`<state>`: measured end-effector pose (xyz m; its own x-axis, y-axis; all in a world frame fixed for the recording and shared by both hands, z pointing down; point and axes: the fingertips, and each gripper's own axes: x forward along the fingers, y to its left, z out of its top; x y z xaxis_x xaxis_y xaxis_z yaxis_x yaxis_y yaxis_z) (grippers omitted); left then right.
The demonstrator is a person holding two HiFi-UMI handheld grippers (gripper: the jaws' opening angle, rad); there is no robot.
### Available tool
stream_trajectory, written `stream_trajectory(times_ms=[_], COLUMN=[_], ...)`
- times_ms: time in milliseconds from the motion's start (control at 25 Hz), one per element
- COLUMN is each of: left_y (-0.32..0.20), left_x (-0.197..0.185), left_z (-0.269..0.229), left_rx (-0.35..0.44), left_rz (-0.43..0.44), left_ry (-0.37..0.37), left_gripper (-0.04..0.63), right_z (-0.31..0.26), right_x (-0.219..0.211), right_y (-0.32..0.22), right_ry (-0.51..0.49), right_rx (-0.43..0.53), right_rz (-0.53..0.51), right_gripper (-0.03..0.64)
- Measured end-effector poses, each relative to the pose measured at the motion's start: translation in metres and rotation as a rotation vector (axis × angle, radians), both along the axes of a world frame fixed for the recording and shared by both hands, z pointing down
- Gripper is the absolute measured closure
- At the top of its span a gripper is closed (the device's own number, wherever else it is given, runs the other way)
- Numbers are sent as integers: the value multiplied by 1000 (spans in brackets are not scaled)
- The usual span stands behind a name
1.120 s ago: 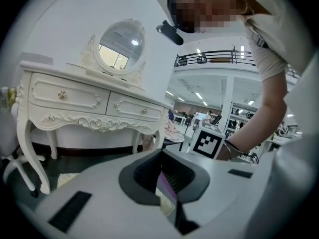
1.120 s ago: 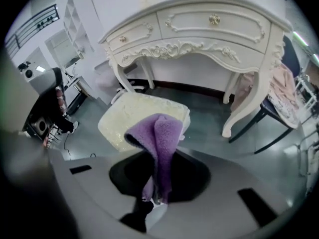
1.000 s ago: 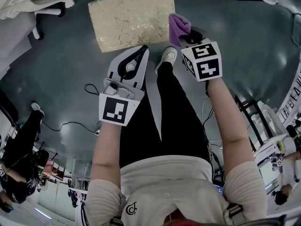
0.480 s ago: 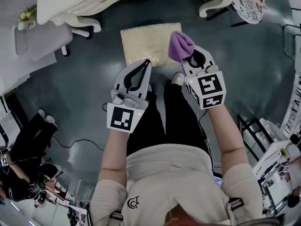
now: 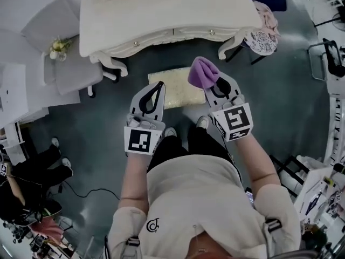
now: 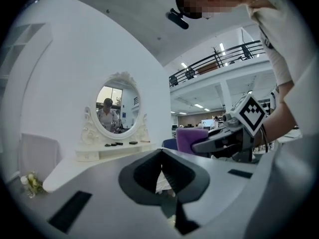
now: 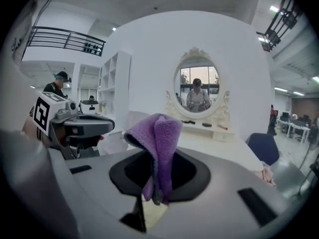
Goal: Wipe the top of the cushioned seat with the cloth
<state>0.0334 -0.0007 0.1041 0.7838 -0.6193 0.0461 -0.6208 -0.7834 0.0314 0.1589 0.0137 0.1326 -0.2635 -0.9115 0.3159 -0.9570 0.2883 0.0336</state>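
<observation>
The cushioned seat [image 5: 173, 93] is a cream patterned pad low on the dark floor in front of the dressing table, partly hidden behind both grippers. A purple cloth [image 5: 202, 72] stands bunched up out of my right gripper [image 5: 209, 80], which is shut on it above the seat's right end. In the right gripper view the cloth [image 7: 158, 136] rises from the closed jaws of my right gripper [image 7: 158, 156]. My left gripper [image 5: 160, 84] is shut and holds nothing, over the seat's left part. Both grippers are held up, apart from the seat. The left gripper [image 6: 161, 152] faces the mirror.
A white dressing table [image 5: 161, 12] with an oval mirror [image 6: 117, 108] stands just beyond the seat. A pale chair [image 5: 70, 63] is at the left, a stool with patterned fabric [image 5: 263, 34] at the right. Another person [image 5: 27, 188] sits at the lower left.
Both grippers have lifted away from the seat, which now looks smaller and farther below. The dressing table has come into view. The cloth stays in the right gripper.
</observation>
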Motion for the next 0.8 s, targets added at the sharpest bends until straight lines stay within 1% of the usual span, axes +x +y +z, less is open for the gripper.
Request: stream_trajectory(times_ms=[120, 240, 320, 400, 520, 680, 800], left_y=[-3, -6, -7, -5, 1, 9, 10], left_x=[-3, -7, -10, -12, -13, -18, -20], left_z=[-36, -57, -73, -91, -116, -130, -134], left_rx=[48, 85, 108, 137, 180, 184, 187], left_rz=[-6, -26, -30, -29, -27, -36, -49], left_ry=[-4, -64, -78, -72, -60, -41, -32], left_gripper=[581, 581, 582, 582, 582, 581, 582], right_z=[-40, -72, -90, -102, -116, -132, -135], right_x=[1, 5, 7, 5, 4, 0, -1], right_y=[-2, -1, -3, -6, -5, 3, 4], right_ry=[4, 11, 26, 37, 27, 28, 32], right_rx=[72, 130, 164, 191, 225, 272, 280], right_rz=[-9, 0, 0, -12, -20, -33, -44], right_gripper=[540, 538, 538, 538, 538, 540, 540])
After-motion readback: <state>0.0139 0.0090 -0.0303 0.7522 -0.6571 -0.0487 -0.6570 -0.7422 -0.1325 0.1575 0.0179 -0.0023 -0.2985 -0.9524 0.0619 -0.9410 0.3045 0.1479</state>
